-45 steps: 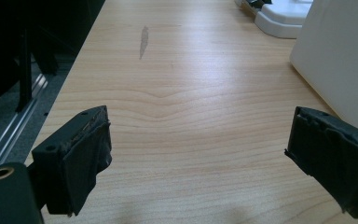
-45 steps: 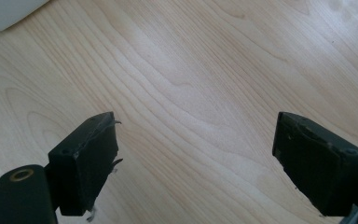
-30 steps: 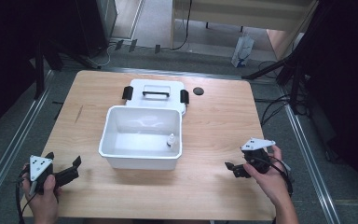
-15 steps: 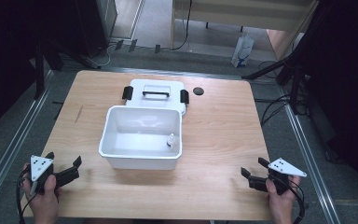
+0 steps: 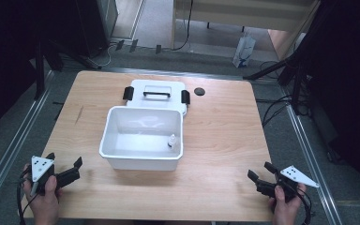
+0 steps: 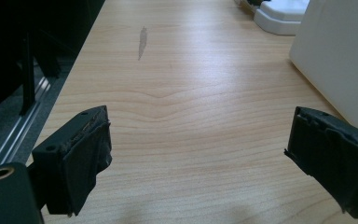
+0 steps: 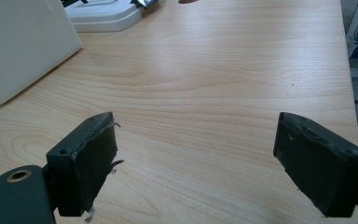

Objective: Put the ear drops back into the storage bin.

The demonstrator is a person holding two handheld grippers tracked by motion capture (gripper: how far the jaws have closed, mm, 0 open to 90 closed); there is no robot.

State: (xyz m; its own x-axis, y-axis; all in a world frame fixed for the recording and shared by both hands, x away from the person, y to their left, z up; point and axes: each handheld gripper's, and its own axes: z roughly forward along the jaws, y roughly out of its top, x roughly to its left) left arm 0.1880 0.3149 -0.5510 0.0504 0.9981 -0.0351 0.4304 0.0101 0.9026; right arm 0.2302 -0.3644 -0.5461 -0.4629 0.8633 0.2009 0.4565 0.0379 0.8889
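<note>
The left gripper [image 5: 65,168] sits at the near left corner of the wooden table [image 5: 225,136], held in the person's left hand [image 5: 44,199]. Its two black jaws are wide apart and hold nothing. In the left gripper view, bare wood lies between the jaws of the left gripper [image 6: 196,154].

The right gripper [image 5: 261,174] sits at the near right corner, held in the right hand [image 5: 286,208]. Its jaws are wide apart too, with nothing in them. In the right gripper view, there is just wood between the jaws of the right gripper [image 7: 193,158].

Ahead of both grippers, between them, is a white box [image 5: 143,138] with its top open. It is ahead and to the right of the left gripper, and ahead and to the left of the right gripper. The left gripper is near it; the right gripper is farther away. A small white bottle [image 5: 172,141] stands inside the box, at its right side.

Just past the box lies the white lid [image 5: 157,93], flat on the table, touching the box's far edge. It has a dark handle on top and a black clip at each end.

Farther still, to the right of the lid, is a small dark round spot [image 5: 199,91] on the table. A thin grey mark [image 6: 142,42] is on the wood ahead of the left gripper.
</note>
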